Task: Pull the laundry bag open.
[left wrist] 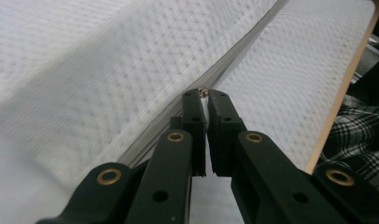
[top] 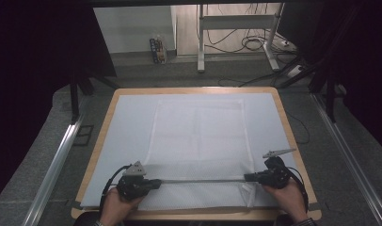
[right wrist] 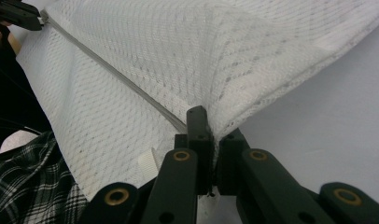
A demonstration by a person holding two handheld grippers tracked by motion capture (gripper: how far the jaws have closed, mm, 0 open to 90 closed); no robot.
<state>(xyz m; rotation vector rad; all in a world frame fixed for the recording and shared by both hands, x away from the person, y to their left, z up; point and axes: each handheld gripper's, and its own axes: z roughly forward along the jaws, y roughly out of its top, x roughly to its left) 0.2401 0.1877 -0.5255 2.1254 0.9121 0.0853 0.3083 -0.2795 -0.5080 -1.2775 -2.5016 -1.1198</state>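
One white mesh bag (top: 198, 141) lies flat on one table (top: 292, 136), its zip (top: 203, 180) stretched along the near edge between my two grippers. My left gripper (top: 154, 182) pinches the zip's left end; my right gripper (top: 248, 177) pinches the mesh at the right end. The jaws hide the slider; I cannot make it out.

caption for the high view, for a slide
Both claws pinch the white mesh bag's zipper taut.
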